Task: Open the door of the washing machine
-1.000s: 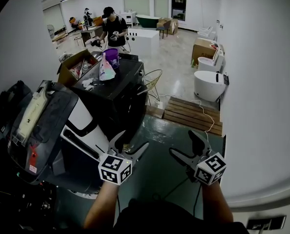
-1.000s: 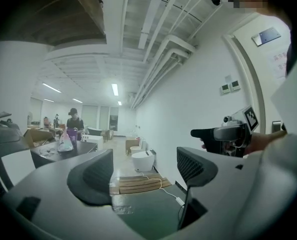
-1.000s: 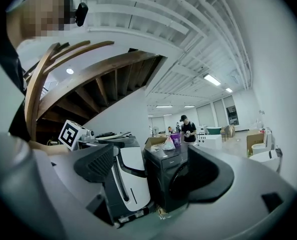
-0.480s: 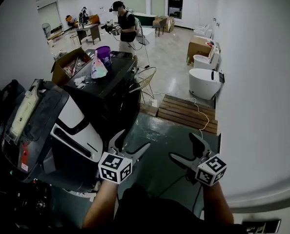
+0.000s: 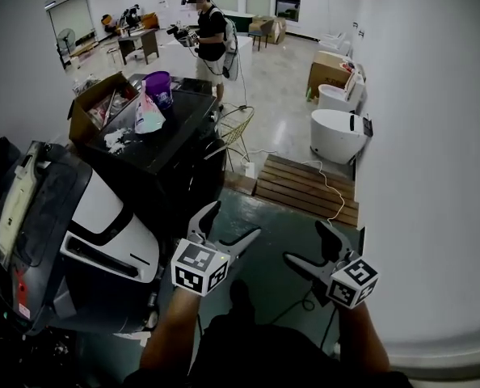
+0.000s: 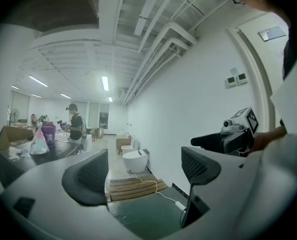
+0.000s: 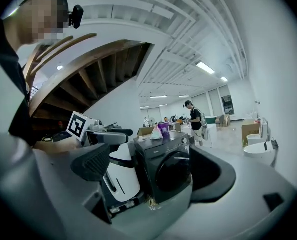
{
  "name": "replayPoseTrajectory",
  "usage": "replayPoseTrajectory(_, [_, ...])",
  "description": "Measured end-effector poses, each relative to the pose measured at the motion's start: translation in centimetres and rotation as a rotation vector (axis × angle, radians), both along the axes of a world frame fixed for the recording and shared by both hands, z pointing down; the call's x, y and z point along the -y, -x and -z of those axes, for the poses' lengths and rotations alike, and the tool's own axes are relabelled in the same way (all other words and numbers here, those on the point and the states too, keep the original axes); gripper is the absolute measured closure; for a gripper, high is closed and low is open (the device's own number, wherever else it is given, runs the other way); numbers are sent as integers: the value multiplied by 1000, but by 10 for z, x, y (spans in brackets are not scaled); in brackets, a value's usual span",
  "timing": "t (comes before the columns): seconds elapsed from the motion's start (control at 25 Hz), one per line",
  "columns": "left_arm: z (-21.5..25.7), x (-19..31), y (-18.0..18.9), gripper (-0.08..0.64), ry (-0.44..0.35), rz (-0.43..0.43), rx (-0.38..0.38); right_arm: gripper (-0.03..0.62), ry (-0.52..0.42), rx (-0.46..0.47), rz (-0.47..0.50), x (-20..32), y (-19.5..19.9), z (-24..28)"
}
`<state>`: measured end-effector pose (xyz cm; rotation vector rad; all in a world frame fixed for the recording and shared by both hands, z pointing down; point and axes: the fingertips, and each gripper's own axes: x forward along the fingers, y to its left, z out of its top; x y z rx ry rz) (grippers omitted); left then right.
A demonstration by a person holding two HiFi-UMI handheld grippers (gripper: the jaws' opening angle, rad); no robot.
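Note:
The black front-loading washing machine (image 5: 193,176) stands left of centre in the head view. Its round dark door (image 7: 174,172) faces me in the right gripper view and is closed. My left gripper (image 5: 233,221) hovers over the green floor just right of the machine's front. Its jaws are opening with nothing between them, and it touches nothing. My right gripper (image 5: 305,242) hangs further right, open and empty. In the right gripper view the left gripper (image 7: 111,133) shows in front of the machine. The left gripper view faces away, toward the white wall, with the right gripper (image 6: 223,140) in it.
A purple bucket (image 5: 157,83) and a bag sit on the washer's top, beside a cardboard box (image 5: 94,107). A white and black appliance (image 5: 103,212) stands on its left. A wire chair (image 5: 238,129), a wooden pallet (image 5: 305,188), white toilets (image 5: 337,136) and a person (image 5: 209,39) are beyond.
Both grippers have moved forward over the green floor, and their jaws stand wider. The washer sits further left in view. The person at the back has walked to the right.

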<state>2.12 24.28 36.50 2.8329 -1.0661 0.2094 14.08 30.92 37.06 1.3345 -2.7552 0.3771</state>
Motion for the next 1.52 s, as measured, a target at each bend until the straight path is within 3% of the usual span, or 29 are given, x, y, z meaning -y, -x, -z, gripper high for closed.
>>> replayPoseTrajectory(0.2, [-25,88,-20,104,83,-58,10,89,39,-17,8,89,-8,-5])
replayPoseTrajectory(0.48, [-52,183,-20,106,214,-70,27,91,90,5,31,209,-11,-12])
replayPoseTrajectory(0.68, [-55,229,-18,107,235,-70,52,91,100,14,60,261,-4,-17])
replayPoseTrajectory(0.88, [-57,244,-26,109,242,-92,83,95,153,59,113,286,-2,-30])
replayPoseTrajectory(1.2, [-71,310,-42,109,257,28,104,115,181,93,222,360,-22,-53])
replayPoseTrajectory(1.36, [-70,357,-62,109,290,115,52,128,186,90,298,410,-45,-51])
replayPoseTrajectory(1.52, [-69,400,-87,109,290,180,57,143,196,81,355,457,-74,-51])
